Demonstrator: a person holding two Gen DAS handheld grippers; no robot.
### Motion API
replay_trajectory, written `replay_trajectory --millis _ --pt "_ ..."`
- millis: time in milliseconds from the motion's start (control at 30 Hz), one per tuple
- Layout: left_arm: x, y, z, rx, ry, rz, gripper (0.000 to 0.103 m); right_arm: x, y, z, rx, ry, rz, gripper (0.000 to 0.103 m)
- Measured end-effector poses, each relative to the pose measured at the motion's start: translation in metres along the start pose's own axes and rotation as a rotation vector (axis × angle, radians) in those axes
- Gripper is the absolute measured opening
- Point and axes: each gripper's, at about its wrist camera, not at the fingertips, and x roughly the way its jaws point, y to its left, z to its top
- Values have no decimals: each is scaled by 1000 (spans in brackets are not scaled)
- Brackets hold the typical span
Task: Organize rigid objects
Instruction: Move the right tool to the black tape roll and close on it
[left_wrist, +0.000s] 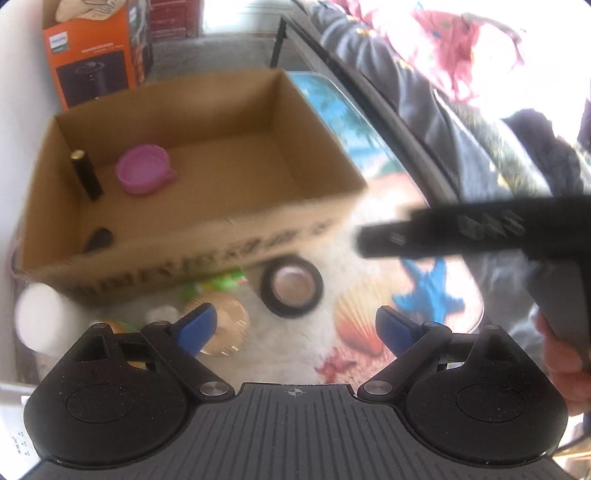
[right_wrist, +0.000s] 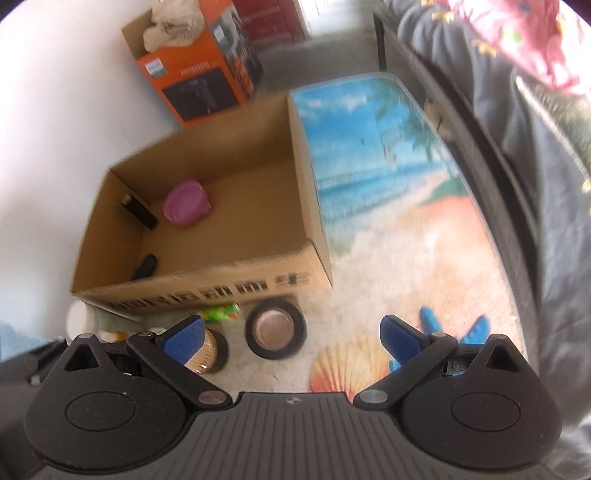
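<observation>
Where the cardboard box (right_wrist: 207, 221) stands at the wall side of the beach-print table (right_wrist: 388, 206), with a broad bare stretch of printed surface just beside its right wall and running off to the table's curved far edge. Against the box's printed front wall: a black tape roll (right_wrist: 276, 329) lying flat, a tan tape roll (right_wrist: 207, 350) beside it, a green item (right_wrist: 221, 311) touching or nearly touching the cardboard, and a white cylinder (left_wrist: 38, 319) near the box's front left corner. Inside the box: a pink lid (left_wrist: 143, 173) on the floor toward the rear left, a black tube (left_wrist: 86, 174) leaning against the left wall, and a small dark object (right_wrist: 146, 266) in the front left corner, too blurred to identify. Behind the box, on the floor: an orange carton (right_wrist: 199, 70).

Left gripper (left_wrist: 295, 328) spread wide, empty, poised in front of the box above the tape rolls. Right gripper (right_wrist: 293, 336) likewise spread wide and empty, above the black tape roll; seen side-on in the left wrist view, to the right of the box's front corner.
</observation>
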Motion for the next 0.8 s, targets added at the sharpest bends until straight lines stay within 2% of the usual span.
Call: replay_trajectory --millis 133,233,300,367,467,533,600,633,800 --pt "23 -24 -14 16 14 51 93 29 -2 -1 -61 58 20 97" --pt "46 -33 -22 -4 26 98 86 50 0 4 -119 93 37 94" --pt "62 -37 -24 -17 37 143 83 65 1 7 -160 124 47 84" --pt "74 -39 -25 -47 46 179 77 78 3 11 -206 158 60 77" --pt "86 -37 -24 -104 48 220 73 93 11 15 -292 193 86 67" --pt "90 -34 -22 -151 39 249 69 100 16 17 -340 215 104 65" --pt "95 -30 -20 -198 39 275 64 107 21 18 -384 233 113 56" --pt "97 -28 -19 -220 39 280 62 111 23 18 -403 244 116 54" --pt "105 -25 -16 -274 10 272 58 127 21 19 -441 305 116 25"
